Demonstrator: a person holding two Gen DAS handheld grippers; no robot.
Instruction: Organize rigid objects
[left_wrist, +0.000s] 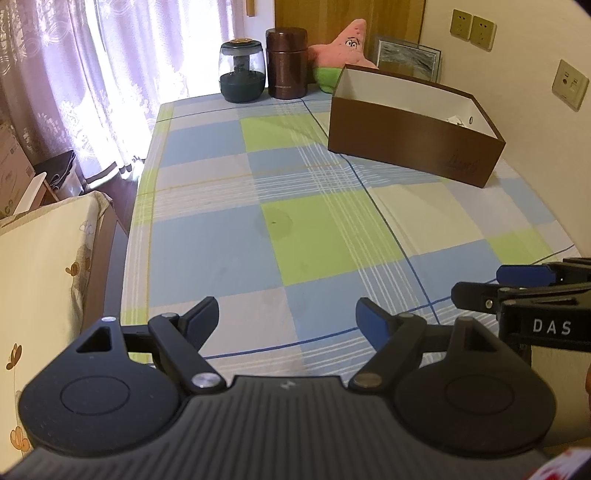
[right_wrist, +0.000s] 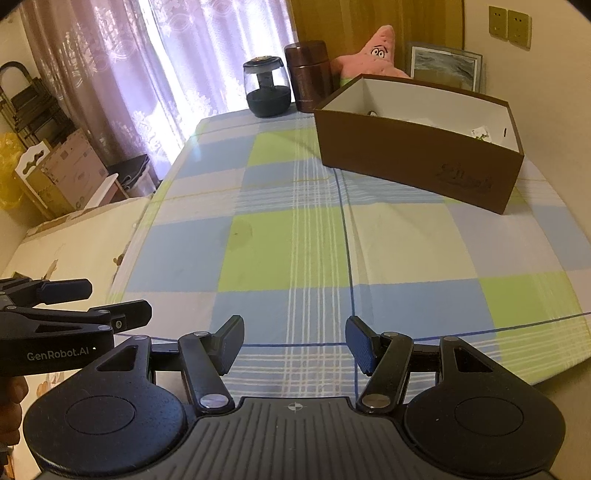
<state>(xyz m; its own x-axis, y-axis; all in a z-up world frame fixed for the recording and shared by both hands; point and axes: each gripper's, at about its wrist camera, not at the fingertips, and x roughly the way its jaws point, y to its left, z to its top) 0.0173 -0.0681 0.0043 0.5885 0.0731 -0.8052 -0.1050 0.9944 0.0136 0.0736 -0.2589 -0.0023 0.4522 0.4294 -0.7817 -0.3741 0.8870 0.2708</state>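
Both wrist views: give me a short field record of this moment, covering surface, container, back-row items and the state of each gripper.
surface: table with checked cloth, blue, green and white squares
container: brown box, open top, white inside, far right of the table; small items inside, too small to identify
back row: dark glass jar, brown canister, pink starfish plush
left gripper: open, nothing between its jaws
right gripper: open, nothing between its jaws
loose objects on cloth: none visible
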